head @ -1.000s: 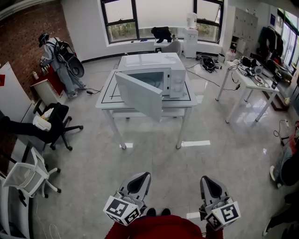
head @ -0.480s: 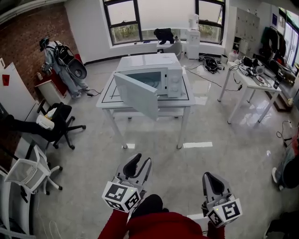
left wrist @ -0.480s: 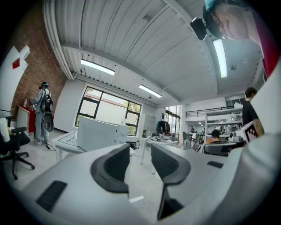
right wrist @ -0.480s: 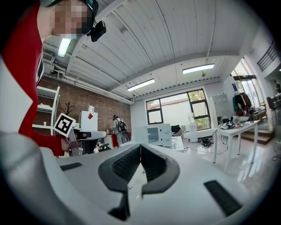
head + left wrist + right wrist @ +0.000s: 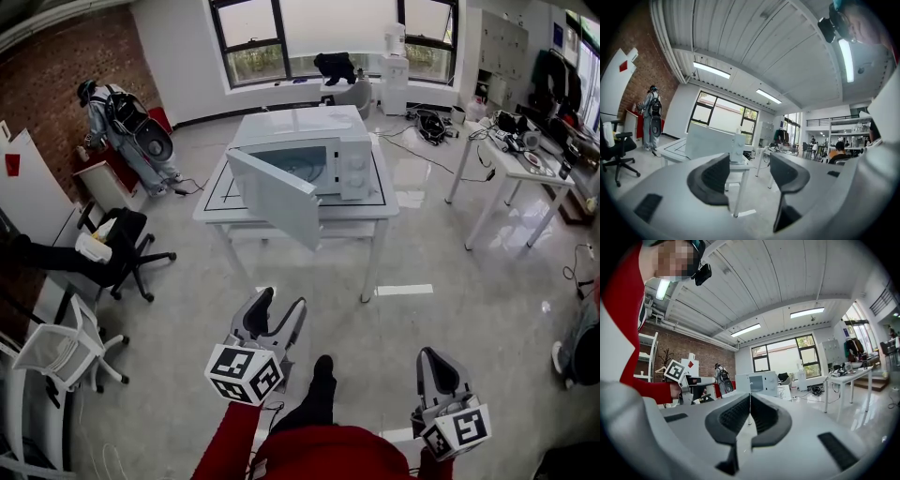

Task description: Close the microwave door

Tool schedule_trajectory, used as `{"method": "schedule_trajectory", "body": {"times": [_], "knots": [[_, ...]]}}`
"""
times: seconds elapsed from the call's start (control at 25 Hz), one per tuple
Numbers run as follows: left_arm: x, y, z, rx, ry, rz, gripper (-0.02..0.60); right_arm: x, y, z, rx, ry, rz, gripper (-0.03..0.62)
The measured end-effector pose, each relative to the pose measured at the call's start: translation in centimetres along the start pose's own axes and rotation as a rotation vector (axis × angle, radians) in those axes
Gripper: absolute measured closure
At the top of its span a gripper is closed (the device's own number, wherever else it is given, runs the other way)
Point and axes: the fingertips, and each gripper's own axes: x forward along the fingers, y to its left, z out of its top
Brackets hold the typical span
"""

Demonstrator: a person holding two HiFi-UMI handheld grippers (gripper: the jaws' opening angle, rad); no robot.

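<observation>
The white microwave [image 5: 309, 150] stands on a white table [image 5: 214, 204] in the middle of the room. Its door [image 5: 278, 197] swings wide open toward the front left. Both grippers are held low over the floor, well short of the table. My left gripper [image 5: 281, 302] points at the table and its jaws are opening, with nothing between them. In the left gripper view the jaws [image 5: 749, 171] stand apart and frame the microwave [image 5: 710, 140] far off. My right gripper [image 5: 434, 356] is shut and empty. In the right gripper view its pads [image 5: 750, 414] meet below the distant microwave [image 5: 761, 380].
A black office chair [image 5: 120, 246] and a white one [image 5: 58, 352] stand at the left. A person [image 5: 114, 117] stands by the brick wall. A cluttered white desk [image 5: 511, 155] is at the right. My own leg and shoe [image 5: 319, 389] show between the grippers.
My left gripper has moved forward toward the table, and its jaws have gone from shut to wide apart. The right gripper has slipped slightly lower in the picture and stays shut.
</observation>
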Motion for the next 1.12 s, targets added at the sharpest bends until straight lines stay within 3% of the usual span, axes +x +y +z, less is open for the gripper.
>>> {"method": "schedule_trajectory", "body": {"times": [0.2,0.64,1.12], "knots": [[4.5,2.0,0.0,0.027,0.024,0.004,0.316,3.3,-1.5,1.4,-0.016,-0.037,0.011,0.58],[14.9,6.2,-0.9,0.09,0.1,-0.017,0.317,14.1,-4.7,2.1,0.004,0.069,0.018,0.58],[19.3,7.5,-2.2,0.087,0.174,-0.066,0.318,21.0,-6.5,2.3,0.021,0.127,0.002,0.58]]}}
